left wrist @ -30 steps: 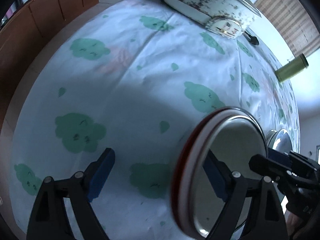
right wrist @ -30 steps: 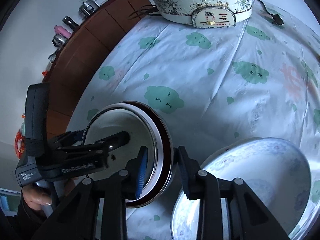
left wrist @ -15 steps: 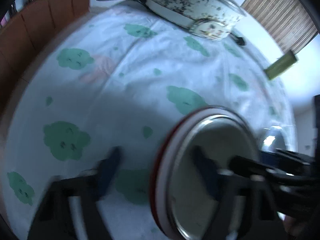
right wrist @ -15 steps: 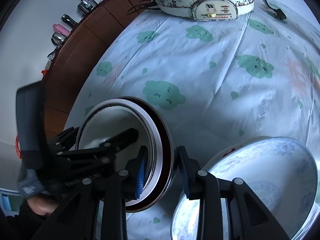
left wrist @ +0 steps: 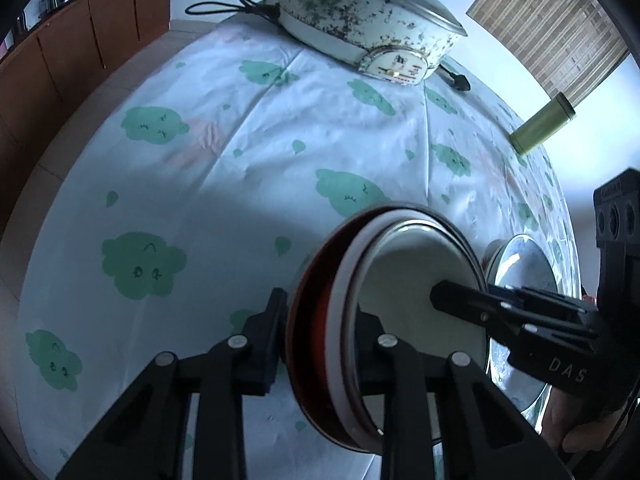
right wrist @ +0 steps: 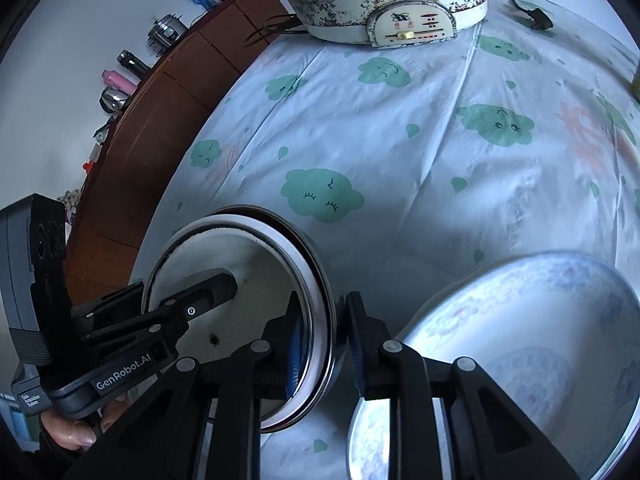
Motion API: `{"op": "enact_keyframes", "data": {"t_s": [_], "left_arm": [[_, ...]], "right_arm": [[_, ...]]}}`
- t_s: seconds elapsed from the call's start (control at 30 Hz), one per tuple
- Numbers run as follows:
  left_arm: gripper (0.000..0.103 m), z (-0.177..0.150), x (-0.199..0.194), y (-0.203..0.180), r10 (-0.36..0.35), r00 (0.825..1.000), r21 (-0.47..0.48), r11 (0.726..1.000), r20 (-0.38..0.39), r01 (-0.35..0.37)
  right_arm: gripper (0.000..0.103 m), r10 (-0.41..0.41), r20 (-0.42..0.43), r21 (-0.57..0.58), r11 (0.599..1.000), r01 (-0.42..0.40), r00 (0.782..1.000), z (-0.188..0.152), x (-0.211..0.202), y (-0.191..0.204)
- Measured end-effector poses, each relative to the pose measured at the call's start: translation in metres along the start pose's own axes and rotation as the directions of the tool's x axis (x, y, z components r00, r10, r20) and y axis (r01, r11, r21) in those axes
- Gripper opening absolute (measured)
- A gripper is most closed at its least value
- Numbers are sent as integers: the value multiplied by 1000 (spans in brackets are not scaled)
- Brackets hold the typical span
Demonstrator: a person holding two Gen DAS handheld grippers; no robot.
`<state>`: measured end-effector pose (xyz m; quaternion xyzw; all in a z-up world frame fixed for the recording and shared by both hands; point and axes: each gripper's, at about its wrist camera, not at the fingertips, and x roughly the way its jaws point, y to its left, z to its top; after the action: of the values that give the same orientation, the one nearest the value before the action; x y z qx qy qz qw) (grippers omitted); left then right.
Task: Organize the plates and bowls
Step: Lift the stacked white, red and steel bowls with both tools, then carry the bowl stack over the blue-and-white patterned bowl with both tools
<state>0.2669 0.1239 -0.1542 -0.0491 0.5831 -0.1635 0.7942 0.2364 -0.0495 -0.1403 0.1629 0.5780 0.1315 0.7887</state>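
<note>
A stack of bowls (left wrist: 416, 304), red outside with a white one and a steel-rimmed one nested in it, sits on the cloud-print tablecloth. My left gripper (left wrist: 320, 340) is shut on its near rim. My right gripper (right wrist: 320, 340) is shut on the opposite rim of the same stack (right wrist: 248, 280). Each gripper shows in the other's view, reaching into the bowl. A large white and blue patterned bowl (right wrist: 520, 360) stands just right of the stack; it also shows in the left wrist view (left wrist: 524, 264).
A speckled electric cooker (left wrist: 368, 20) with its cord stands at the far end of the table (left wrist: 200, 184). A green cylinder (left wrist: 544, 124) stands at the right edge. A brown cabinet (right wrist: 160, 120) with small items runs along the left.
My left gripper has closed from wide open onto the rim of the bowl stack. My right gripper has kept its hold on the opposite rim.
</note>
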Motion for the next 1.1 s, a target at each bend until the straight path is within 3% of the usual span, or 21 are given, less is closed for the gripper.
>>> {"op": "enact_keyframes", "data": {"t_s": [0.4,1.1], "left_arm": [[25,-6,-26,-10,31,999,33,999,24,-32],[25,-34,-77,-49,5,997,130,991,79,-15]], "right_arm": [[22,-7,33,17,1000,6,999,-13,-22,11],[22,-41,114,26,999,39,993,-52,-86,24]]}}
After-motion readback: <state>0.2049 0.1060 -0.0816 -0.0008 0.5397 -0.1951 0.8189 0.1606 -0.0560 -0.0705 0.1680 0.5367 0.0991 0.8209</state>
